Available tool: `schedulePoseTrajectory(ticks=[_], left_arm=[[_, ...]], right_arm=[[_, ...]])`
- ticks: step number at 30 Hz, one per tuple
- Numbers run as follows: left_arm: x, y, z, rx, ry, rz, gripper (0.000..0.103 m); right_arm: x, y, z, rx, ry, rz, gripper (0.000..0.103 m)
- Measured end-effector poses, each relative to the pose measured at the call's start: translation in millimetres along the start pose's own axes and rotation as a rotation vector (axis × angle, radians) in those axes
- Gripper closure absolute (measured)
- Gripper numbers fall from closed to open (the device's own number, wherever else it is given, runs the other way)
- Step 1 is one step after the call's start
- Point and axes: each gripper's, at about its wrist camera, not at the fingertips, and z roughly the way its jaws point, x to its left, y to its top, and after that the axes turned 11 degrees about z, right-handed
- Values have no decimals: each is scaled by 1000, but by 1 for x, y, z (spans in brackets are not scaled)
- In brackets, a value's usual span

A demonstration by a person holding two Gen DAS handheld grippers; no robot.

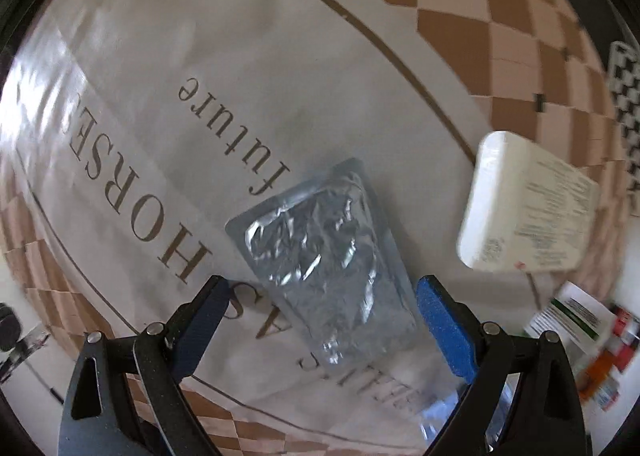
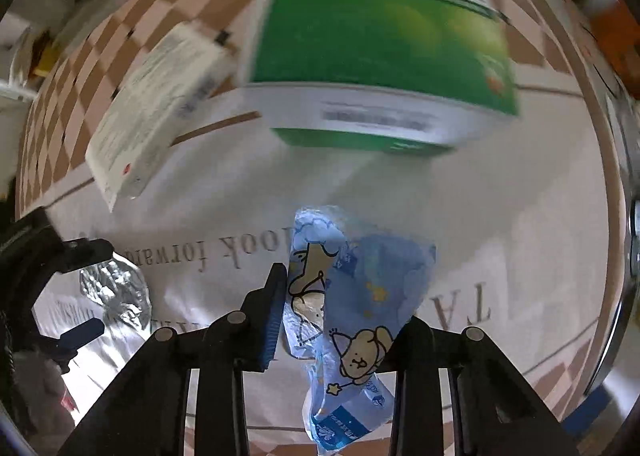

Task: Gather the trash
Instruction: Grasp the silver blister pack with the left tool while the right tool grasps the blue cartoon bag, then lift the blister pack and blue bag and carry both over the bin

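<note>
Here, in the left wrist view, the left tongs [image 1: 320, 320] pointed steeply down at the bench [image 1: 168, 36], which wore a white cloth [image 1: 240, 56] with brown lettering and a checked border. A silver foil pack [image 1: 324, 256] lay flat on the cloth, its near end between the two blue pads [image 1: 444, 328]. The jaws stood wide, with clear gaps on both sides of the pack, so they were open and gripping nothing. Right of the pack, near it but apart, lay a white box [image 1: 524, 208] with small print, tilted across the brown line on the cloth. Beyond the box, at the frame's lower right edge, sat blurred cartons; what they were could not be told.

In the right wrist view, the right tongs [image 2: 340, 316] pointed straight down and were closed on a blue wrapper [image 2: 348, 304] printed with cartoon bears. The crumpled wrapper was pinched between the fingers, with its top standing up past their tips. Beyond the wrapper lay a green box [image 2: 380, 56], blurred, on the cloth's border. Left of the green box lay the white box [image 2: 156, 112]. Far left of the wrapper, the foil pack [image 2: 116, 292] showed between the dark fingers of the left tongs [image 2: 86, 290].
</note>
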Motion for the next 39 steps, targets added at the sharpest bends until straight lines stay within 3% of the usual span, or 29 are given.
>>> schedulePoseTrajectory(ticks=[3, 9, 11, 14, 16, 17, 18, 21, 26, 28, 35, 37, 39], left_arm=[[-9, -3, -1, -46, 57, 24, 13], [-28, -21, -17, -116, 98, 164, 53], [-22, -23, -21, -125, 76, 186, 55], [16, -17, -28, -84, 29, 196, 51], [23, -13, -26, -84, -38, 195, 40], [22, -13, -25, -79, -52, 210, 28], [18, -12, -23, -68, -53, 232, 19], [7, -10, -17, -47, 4, 272, 9], [0, -12, -19, -25, 95, 192, 12], [13, -14, -20, -27, 82, 139, 12], [20, -19, -14, -56, 90, 143, 11], [9, -30, -15, -77, 98, 175, 14], [-14, -49, -15, -99, 109, 227, 28]], right_arm=[[-8, 3, 1, 2, 2, 19, 71], [-27, 7, -3, -11, 12, 37, 73], [-28, 7, -4, -13, 24, 44, 73], [-31, -4, -8, -18, 42, 48, 73], [-32, -7, -9, -23, 48, 52, 73], [-35, -8, -8, -24, 50, 58, 73], [-36, -8, -8, -24, 49, 63, 73], [-46, -9, -8, -29, 44, 75, 73], [-58, -11, -11, -57, 31, 107, 73], [-65, -9, -11, -63, 30, 118, 73], [-77, -4, 3, -36, 33, 149, 73], [-76, -5, 5, -34, 35, 141, 73], [-75, -8, 4, -37, 33, 127, 73]])
